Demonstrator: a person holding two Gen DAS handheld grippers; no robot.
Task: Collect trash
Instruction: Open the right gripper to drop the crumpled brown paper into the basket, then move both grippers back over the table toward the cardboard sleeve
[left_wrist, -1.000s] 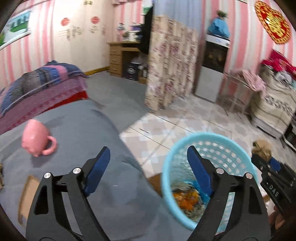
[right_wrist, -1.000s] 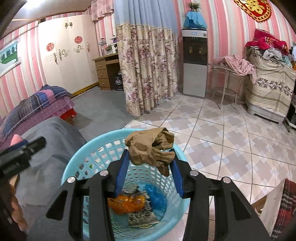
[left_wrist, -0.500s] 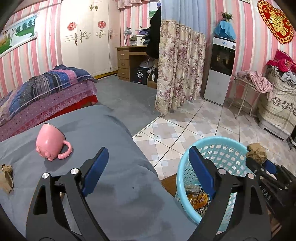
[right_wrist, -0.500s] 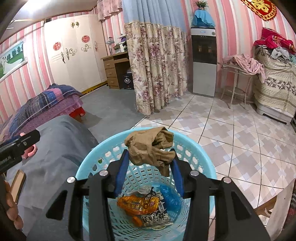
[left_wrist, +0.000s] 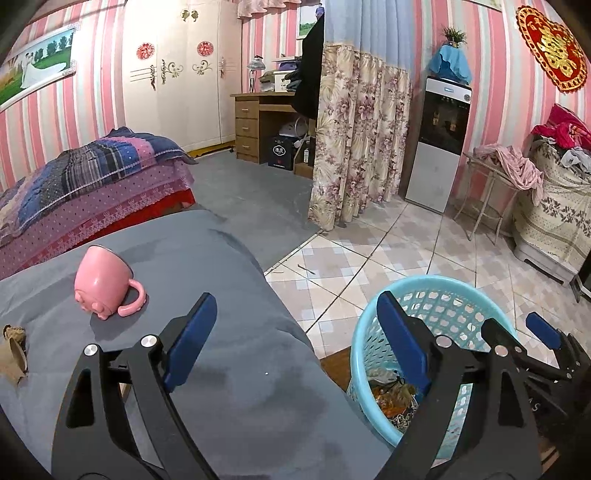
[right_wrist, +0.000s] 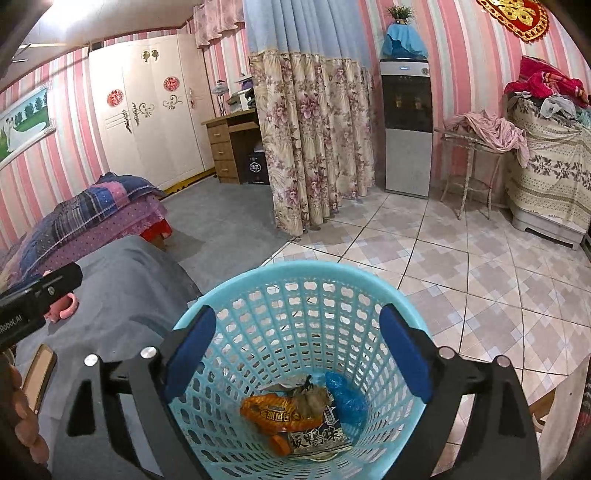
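Observation:
My right gripper hangs over the light blue basket, its jaws opening wide with nothing between them. A crumpled brown paper wad lies at the basket's bottom among an orange wrapper, a blue wrapper and a printed snack packet. My left gripper stands open and empty above the grey cloth-covered table. A brown paper scrap lies at that table's left edge. In the left wrist view the right gripper shows above the basket.
A pink cup lies on its side on the grey cloth. A flat brown-edged phone-like object rests near a hand. A bed, floral curtain, water dispenser and tiled floor surround the spot.
The right gripper's jaws have spread apart and the crumpled brown paper that they held has dropped into the basket. The left gripper stays open; its view has shifted slightly.

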